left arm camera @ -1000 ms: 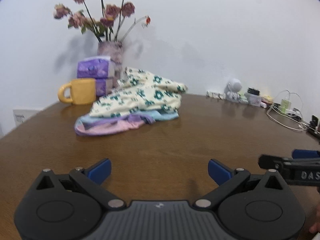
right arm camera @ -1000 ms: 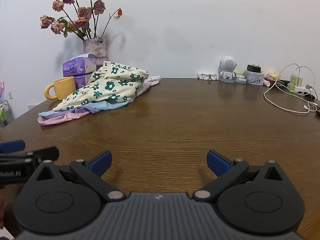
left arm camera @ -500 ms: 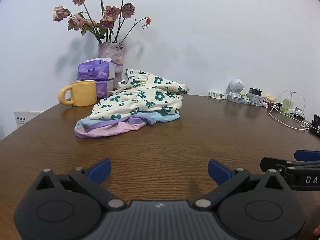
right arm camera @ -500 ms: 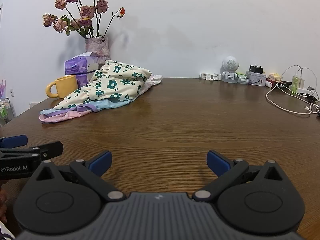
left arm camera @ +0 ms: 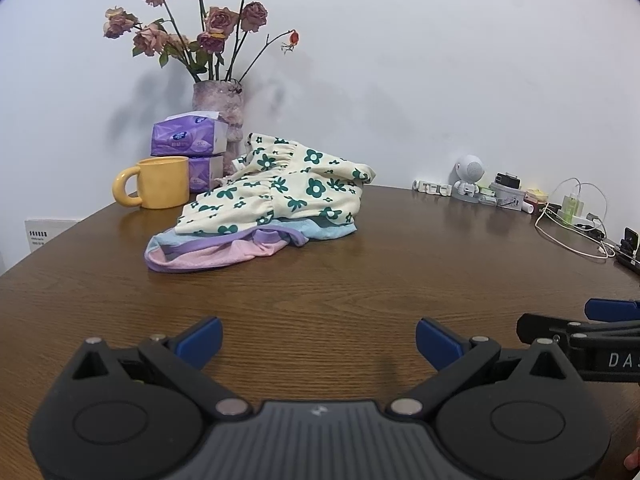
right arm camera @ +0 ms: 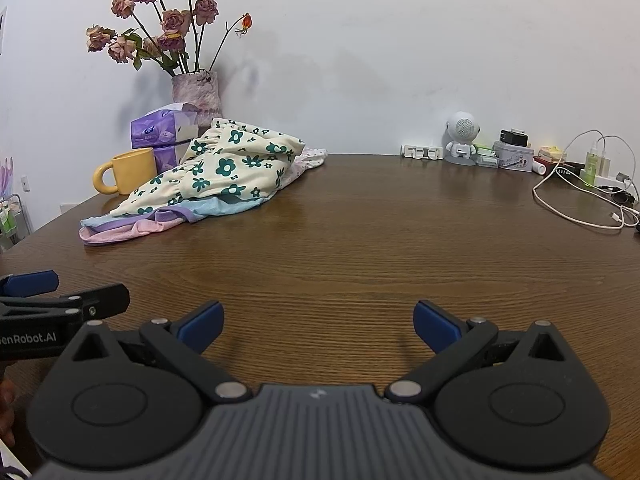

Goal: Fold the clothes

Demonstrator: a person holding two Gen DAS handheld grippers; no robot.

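- While the clothes pile (left arm camera: 264, 216) lay far off on the surface (left arm camera: 320, 280), the left claw (left arm camera: 319, 340) gaped empty.
- Right claw (right arm camera: 318, 322) spread wide too, holding nothing.

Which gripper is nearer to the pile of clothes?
Left. The left gripper faces the pile of clothes almost head-on; the right gripper sits farther right.

Top garment (left arm camera: 292, 192) showing cream with dark green flowers; pieces under it (left arm camera: 224, 248) showing light blue, purple, pink. Mug (left arm camera: 160, 182) reading yellow, tissue packs (left arm camera: 186, 138) purple, surface (left arm camera: 320, 280) brown woodgrain. Hand-held gripper fingertips (left arm camera: 200, 338) showing blue on black.
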